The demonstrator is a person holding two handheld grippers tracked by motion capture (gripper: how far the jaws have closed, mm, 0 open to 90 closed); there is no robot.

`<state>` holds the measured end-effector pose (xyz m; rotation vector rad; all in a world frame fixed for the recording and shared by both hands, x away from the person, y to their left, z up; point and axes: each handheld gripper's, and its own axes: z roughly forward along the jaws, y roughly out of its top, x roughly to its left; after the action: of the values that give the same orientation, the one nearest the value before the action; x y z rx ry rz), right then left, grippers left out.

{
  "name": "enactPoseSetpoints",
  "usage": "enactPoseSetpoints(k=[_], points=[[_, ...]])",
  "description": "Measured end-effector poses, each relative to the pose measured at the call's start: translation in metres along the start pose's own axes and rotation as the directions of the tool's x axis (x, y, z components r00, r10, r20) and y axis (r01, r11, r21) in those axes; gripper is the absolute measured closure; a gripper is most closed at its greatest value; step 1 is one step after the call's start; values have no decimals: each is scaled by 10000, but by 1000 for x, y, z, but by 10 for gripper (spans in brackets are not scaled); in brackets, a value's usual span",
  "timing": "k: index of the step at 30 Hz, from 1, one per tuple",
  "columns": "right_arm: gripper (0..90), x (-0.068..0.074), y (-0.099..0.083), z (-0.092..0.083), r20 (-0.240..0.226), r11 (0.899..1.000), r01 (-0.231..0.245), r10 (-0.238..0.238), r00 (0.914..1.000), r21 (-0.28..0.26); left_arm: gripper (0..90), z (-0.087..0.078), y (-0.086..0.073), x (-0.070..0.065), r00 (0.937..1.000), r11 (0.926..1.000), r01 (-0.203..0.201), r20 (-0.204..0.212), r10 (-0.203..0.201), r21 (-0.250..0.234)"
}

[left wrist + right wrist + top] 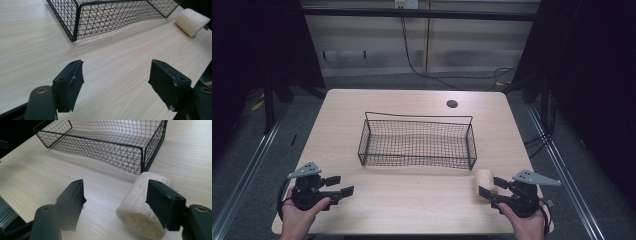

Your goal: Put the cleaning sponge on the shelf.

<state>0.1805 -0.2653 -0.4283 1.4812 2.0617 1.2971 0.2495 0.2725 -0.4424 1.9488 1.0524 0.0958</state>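
Note:
A black wire mesh basket [417, 142] stands in the middle of the wooden table, and nothing lies in it. A pale, cream-coloured roll of foam [485, 179] lies on its side just off the basket's front right corner. My right gripper [490, 188] is open at the table's front right, and the foam roll [143, 207] lies between its jaws, close to the right one. At the front left, my left gripper [340, 185] is open over bare wood. The left gripper view shows the basket [110, 15] ahead and the foam roll [192, 21] far off.
The table [412, 200] has a round cable hole [452, 104] at its back right. Dark curtains flank both sides, and cables run on the floor behind. A hand holds each gripper near the front edge.

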Motion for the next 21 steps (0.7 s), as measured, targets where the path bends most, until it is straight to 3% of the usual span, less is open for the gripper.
enactPoseSetpoints(k=[10,13,19,21], points=[[322,-3,2,4,-241,9989,-226,236,9994,417,280,2,0,1,10000,9999,66,3,-66,117],[324,0,3,6,-706,9986,-168,203,9973,508,280,1,0,2,10000,9999,75,-18,-75,108],[354,1,9,1,-459,9986,-198,220,9987,481,280,2,-1,3,9997,9996,249,-38,-248,116],[353,-1,14,-4,-427,9969,-478,505,9978,627,280,3,-1,4,9996,9996,238,-128,-236,176]])
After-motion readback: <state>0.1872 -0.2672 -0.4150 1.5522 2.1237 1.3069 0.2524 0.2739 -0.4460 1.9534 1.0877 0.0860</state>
